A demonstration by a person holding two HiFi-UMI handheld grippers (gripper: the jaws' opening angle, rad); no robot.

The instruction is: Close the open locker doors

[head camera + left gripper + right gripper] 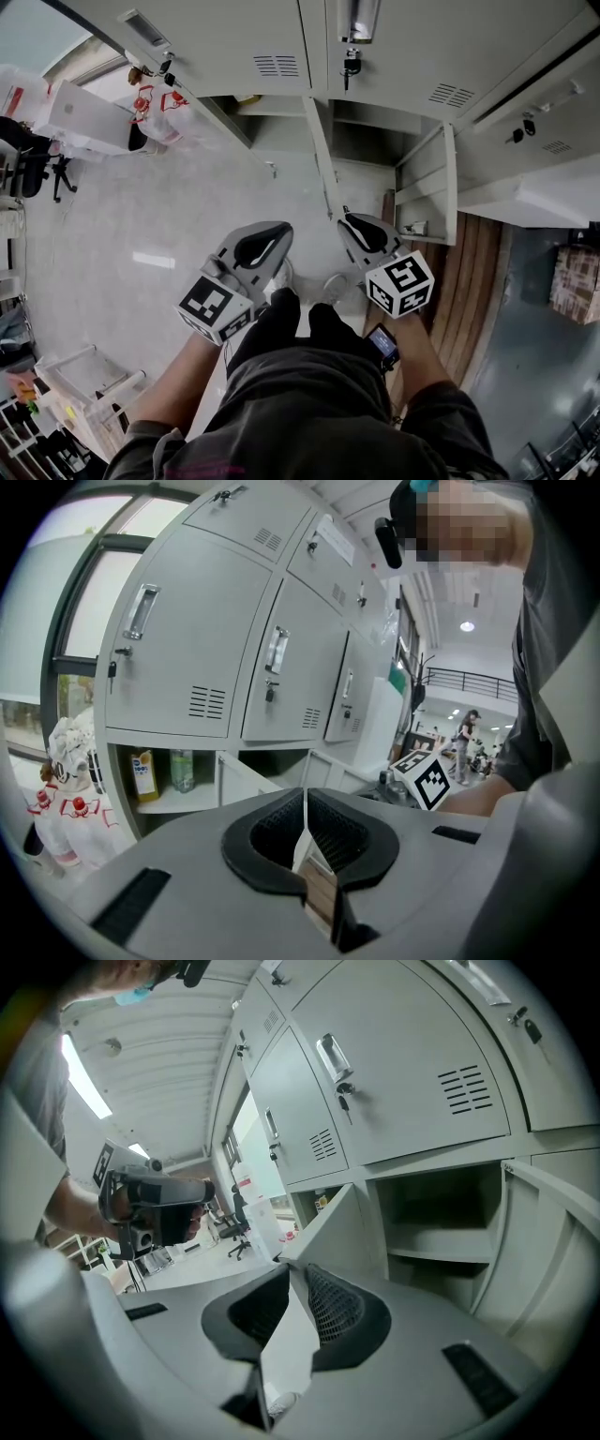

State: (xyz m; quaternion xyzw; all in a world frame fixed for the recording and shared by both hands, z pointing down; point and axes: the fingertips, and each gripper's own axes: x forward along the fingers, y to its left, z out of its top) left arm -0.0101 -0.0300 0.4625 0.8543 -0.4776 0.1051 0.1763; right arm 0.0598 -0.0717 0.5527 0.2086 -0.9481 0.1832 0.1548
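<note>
**Grey steel doors stand open past two closed grippers**

Both grippers are carried low and aimed at the bottom row of lockers. This is probably because a swinging door needs only a push, not a grasp, and closed tips make a blunt pusher. The left gripper (305, 799) has its pads (267, 832) pressed together at the tips, with nothing between them. The right gripper (292, 1274) is likewise closed and empty, and only floor shows through the slit behind its tips.

Just beyond the right fingertips, slightly to their right, the middle door (333, 1218) juts out untouched. Farther right of them a second door (553, 1208) hangs wide beside a bare shelved compartment (441, 1232). Ahead and left of the left fingertips another compartment gapes, with a carton (142, 772) and a bottle (183, 769) on its shelf.

The doors are thin, plain, pale-grey sheet metal. Above the fingertips the upper row (187, 639) is shut, showing slotted vents, handles and keys. With the lower doors all ajar, the job looks barely begun, and the middle door seems the likeliest first push.
</note>
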